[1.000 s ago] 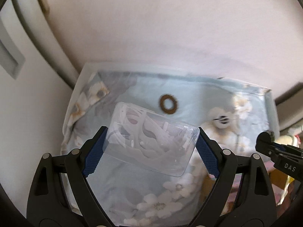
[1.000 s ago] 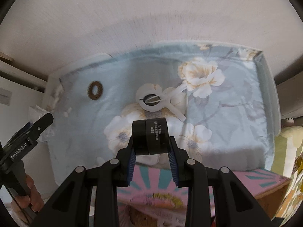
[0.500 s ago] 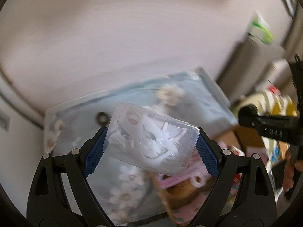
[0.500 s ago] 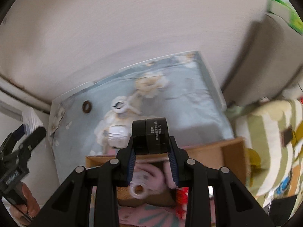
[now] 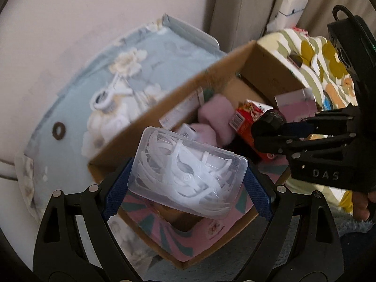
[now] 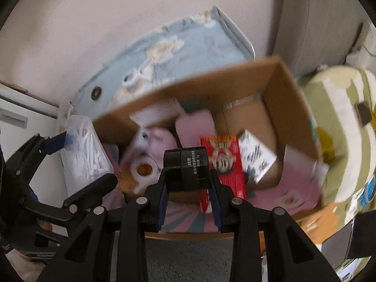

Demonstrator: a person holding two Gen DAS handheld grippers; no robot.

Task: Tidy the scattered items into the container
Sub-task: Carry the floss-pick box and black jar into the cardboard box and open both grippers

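My left gripper point(image 5: 186, 185) is shut on a clear plastic box of white floss picks point(image 5: 188, 174) and holds it above the near left corner of the open cardboard box point(image 5: 169, 103). My right gripper point(image 6: 189, 188) is shut on a small black cylinder point(image 6: 186, 172) and holds it over the front of the cardboard box point(image 6: 277, 75). In the left wrist view the right gripper point(image 5: 272, 129) with the black cylinder point(image 5: 270, 121) hangs over the box's right side. The left gripper point(image 6: 77, 159) and the floss box point(image 6: 87, 152) show at the left of the right wrist view.
The cardboard box holds a pink cloth point(image 6: 195, 127), a red packet point(image 6: 223, 157), a white roll point(image 6: 143, 170) and small cartons. Behind it lies a blue floral cloth point(image 5: 98, 75) with a white clip point(image 5: 105, 96) and a brown ring point(image 5: 58, 130). A striped cushion point(image 6: 340, 127) is right.
Both grippers have swung away from the floral cloth to above the cardboard box, still holding the floss box and the black cylinder. The box now fills the middle of both views.
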